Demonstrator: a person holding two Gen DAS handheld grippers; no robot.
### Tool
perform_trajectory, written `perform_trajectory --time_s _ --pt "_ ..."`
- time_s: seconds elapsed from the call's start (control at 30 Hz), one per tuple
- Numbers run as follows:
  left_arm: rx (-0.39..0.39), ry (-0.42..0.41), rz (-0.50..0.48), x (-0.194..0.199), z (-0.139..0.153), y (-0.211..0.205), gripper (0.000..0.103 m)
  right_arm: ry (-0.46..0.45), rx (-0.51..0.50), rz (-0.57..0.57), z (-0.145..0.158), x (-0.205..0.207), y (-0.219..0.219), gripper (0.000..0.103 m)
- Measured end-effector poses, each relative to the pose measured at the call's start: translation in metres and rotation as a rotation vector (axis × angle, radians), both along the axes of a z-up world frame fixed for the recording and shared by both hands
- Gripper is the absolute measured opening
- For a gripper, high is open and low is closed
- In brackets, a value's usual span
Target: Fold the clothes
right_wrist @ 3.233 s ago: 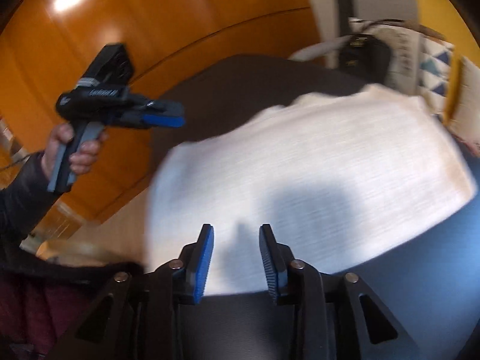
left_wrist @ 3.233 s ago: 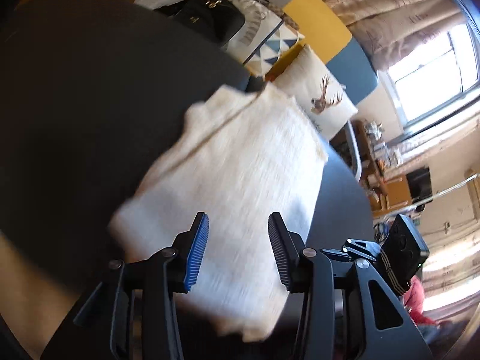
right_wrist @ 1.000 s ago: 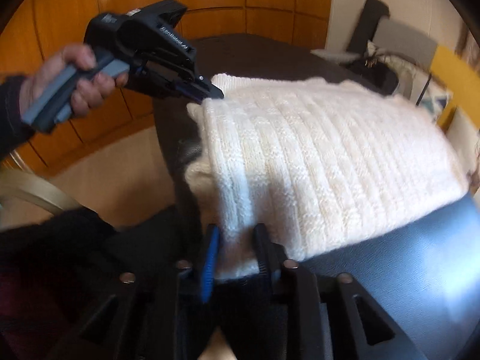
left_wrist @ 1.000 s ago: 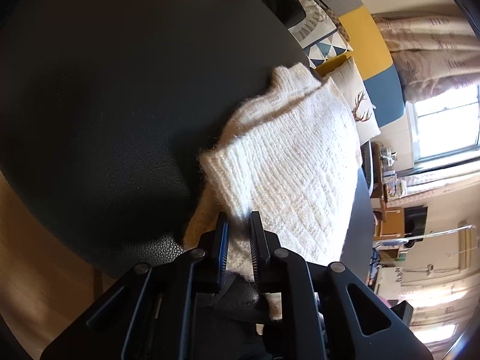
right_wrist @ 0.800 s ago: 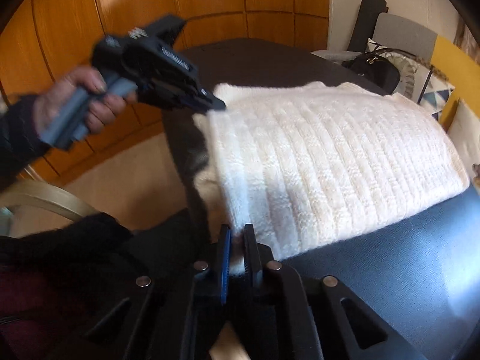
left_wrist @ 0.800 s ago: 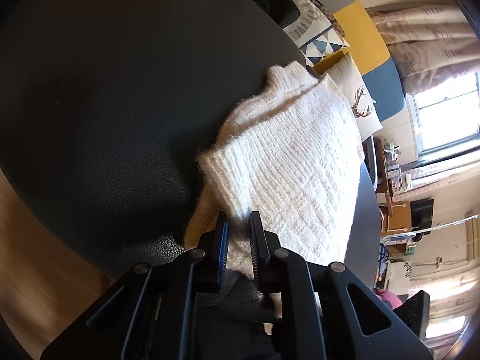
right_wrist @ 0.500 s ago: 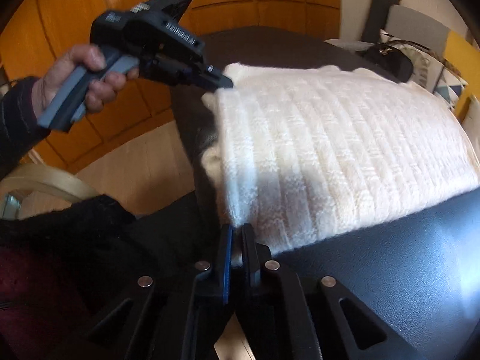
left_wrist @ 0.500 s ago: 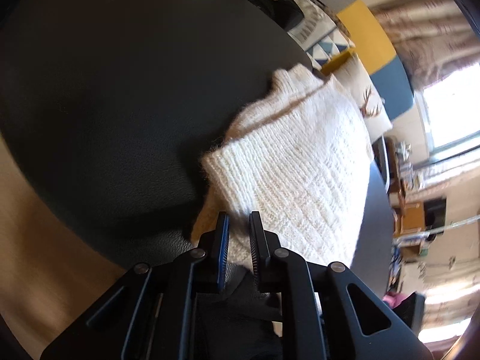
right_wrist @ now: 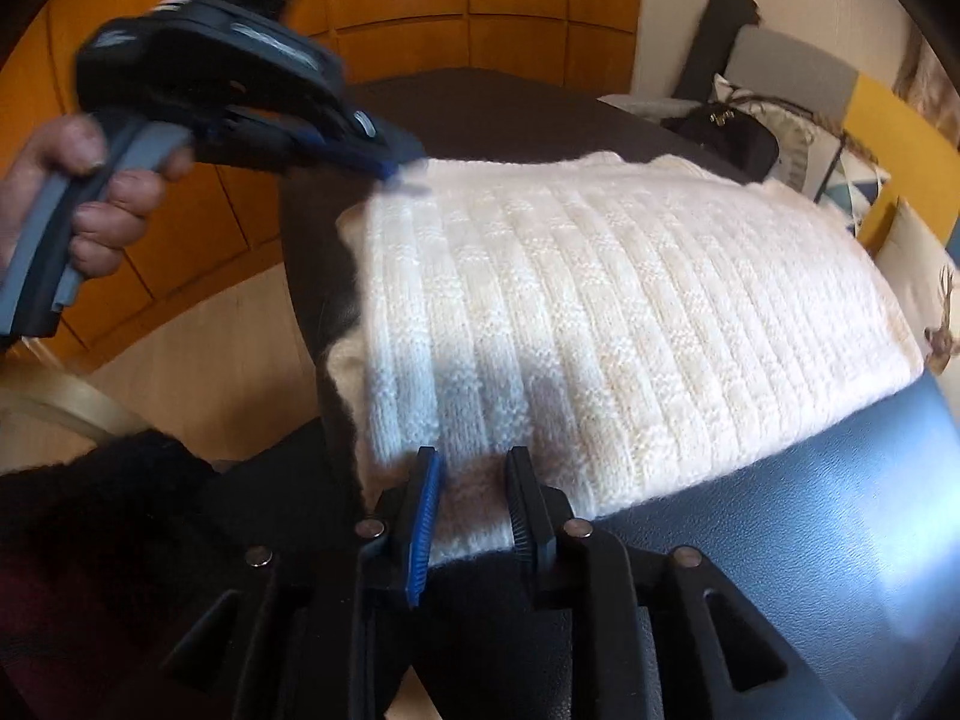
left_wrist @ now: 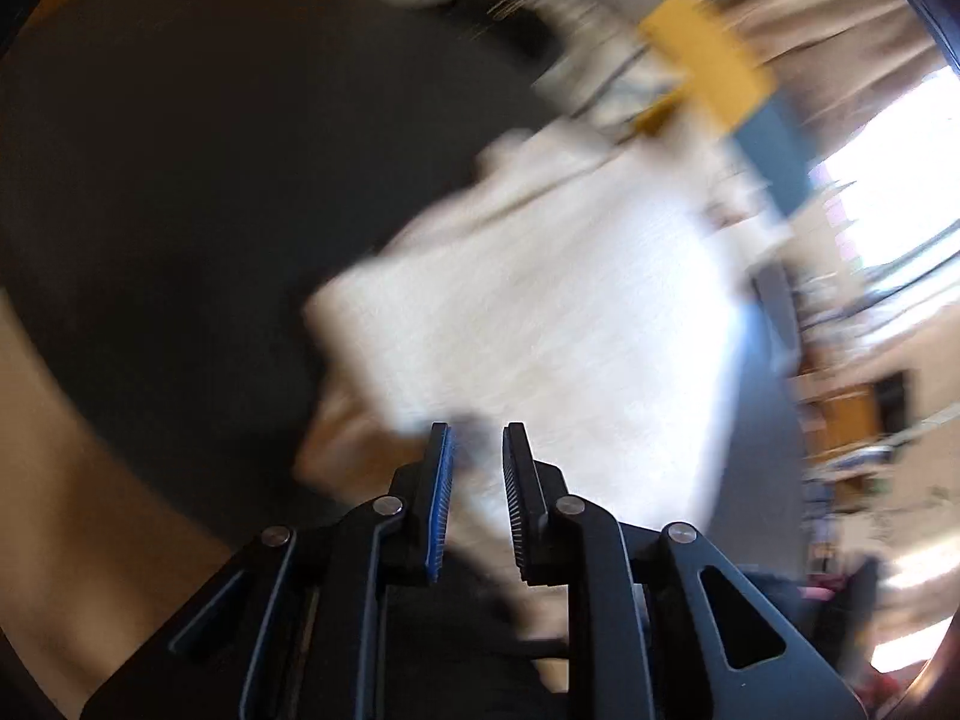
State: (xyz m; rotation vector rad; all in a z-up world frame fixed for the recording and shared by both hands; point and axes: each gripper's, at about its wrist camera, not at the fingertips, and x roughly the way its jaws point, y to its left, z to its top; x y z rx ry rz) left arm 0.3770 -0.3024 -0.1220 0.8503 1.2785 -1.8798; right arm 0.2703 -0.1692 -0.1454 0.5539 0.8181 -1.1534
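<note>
A cream ribbed knit sweater (right_wrist: 630,312) lies folded in a thick rectangle on the dark round table (right_wrist: 810,540). My right gripper (right_wrist: 471,462) is at its near edge; the jaws are opening, with the hem lying loose between them and the pads no longer pinching it. In the right wrist view my left gripper (right_wrist: 390,171), held by a hand (right_wrist: 90,180), hovers at the sweater's far left corner. The left wrist view is blurred: the left gripper (left_wrist: 477,438) shows a narrow gap, its jaws opening, with the sweater (left_wrist: 540,312) just beyond the tips.
The table (left_wrist: 180,180) ends close to the sweater's left side, with pale floor below. A black handbag (right_wrist: 726,132) and patterned cushions sit on a sofa behind the table. Wooden wall panels (right_wrist: 510,0) rise at the back. A bright window (left_wrist: 888,180) is at the right.
Both grippers were pinching sweater corners; the right jaws have now spread and released the hem. The left gripper has swung and drawn back from its corner, blurring its view.
</note>
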Motion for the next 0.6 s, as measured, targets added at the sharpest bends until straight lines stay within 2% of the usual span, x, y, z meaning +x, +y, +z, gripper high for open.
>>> perform_trajectory --time_s 0.07,0.13,0.23,0.3,0.4,0.43,0.5,0.6 --pt "-0.006 0.045 0.03 0.006 -0.003 0.002 0.017 0.002 -0.022 0.006 -0.005 0.0 -0.001 0.024" --pt "-0.011 0.052 0.049 0.006 -0.005 0.002 0.017 -0.033 -0.02 -0.019 -0.007 -0.002 -0.003 0.025" --pt "-0.051 0.006 0.029 -0.001 -0.002 0.002 0.017 -0.093 0.001 -0.056 -0.008 -0.005 -0.008 0.027" --pt "-0.075 -0.03 0.01 -0.007 0.0 -0.001 0.017 -0.154 0.023 -0.048 0.0 -0.014 -0.009 0.025" --pt "-0.072 -0.043 0.004 -0.011 0.004 -0.007 0.017 -0.273 -0.067 -0.114 0.032 -0.045 -0.015 0.023" --pt "-0.067 -0.044 0.003 -0.01 0.004 -0.008 0.017 -0.276 -0.063 -0.144 0.037 -0.056 -0.023 0.026" --pt "-0.055 -0.031 0.03 -0.004 0.007 -0.005 0.017 -0.271 -0.028 -0.207 0.036 -0.076 -0.038 0.026" --pt "-0.112 -0.011 0.04 -0.001 0.018 0.004 0.017 -0.277 0.08 -0.28 0.013 -0.101 -0.058 0.026"
